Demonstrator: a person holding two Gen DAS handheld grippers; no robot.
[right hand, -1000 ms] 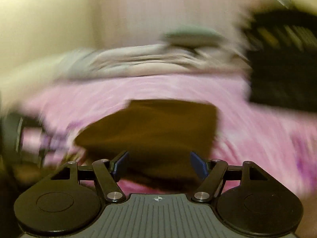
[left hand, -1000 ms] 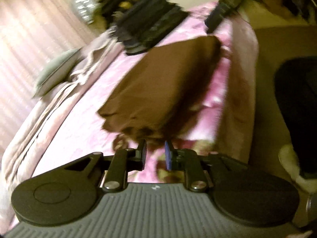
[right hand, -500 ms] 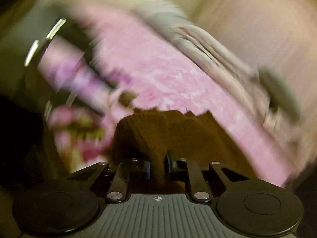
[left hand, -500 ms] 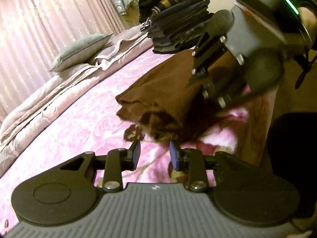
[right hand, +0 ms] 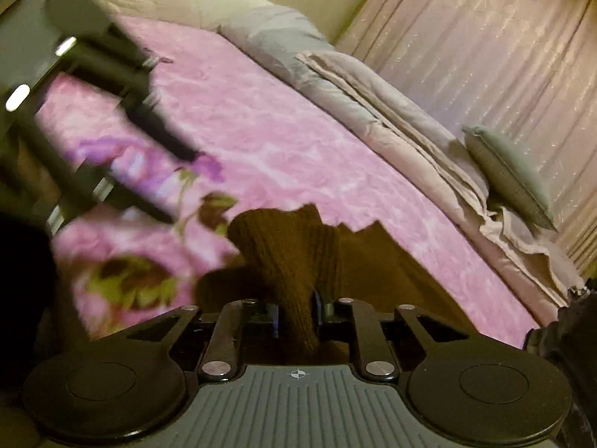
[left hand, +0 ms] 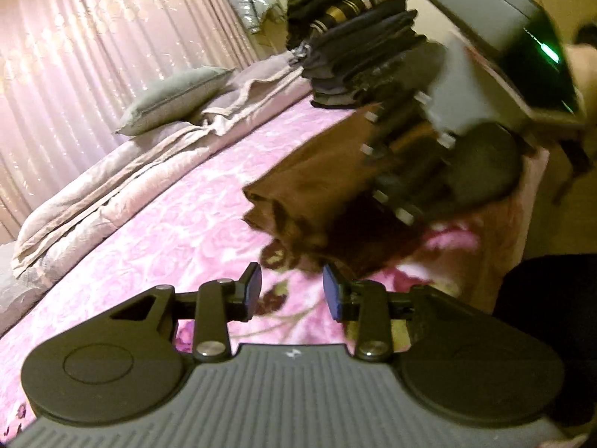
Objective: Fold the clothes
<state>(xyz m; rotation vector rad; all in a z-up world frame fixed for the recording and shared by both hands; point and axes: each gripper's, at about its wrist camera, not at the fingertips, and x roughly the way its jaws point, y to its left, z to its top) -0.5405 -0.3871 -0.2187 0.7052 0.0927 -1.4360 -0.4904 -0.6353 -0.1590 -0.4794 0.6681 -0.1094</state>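
My right fingers [right hand: 294,317] pinch a bunched fold of the brown knit [right hand: 291,254], which lies folded near the bed's [left hand: 168,246] edge, just short of the clothes stack [left hand: 354,37]. My left fingers [left hand: 291,293] hang half open and empty above the pink cover, just beside the knit

A folded brown knit garment [left hand: 321,179] lies on the pink floral bed [left hand: 179,239], before a stack of dark folded clothes [left hand: 358,44]; a grey cushion [left hand: 175,97] lies left.
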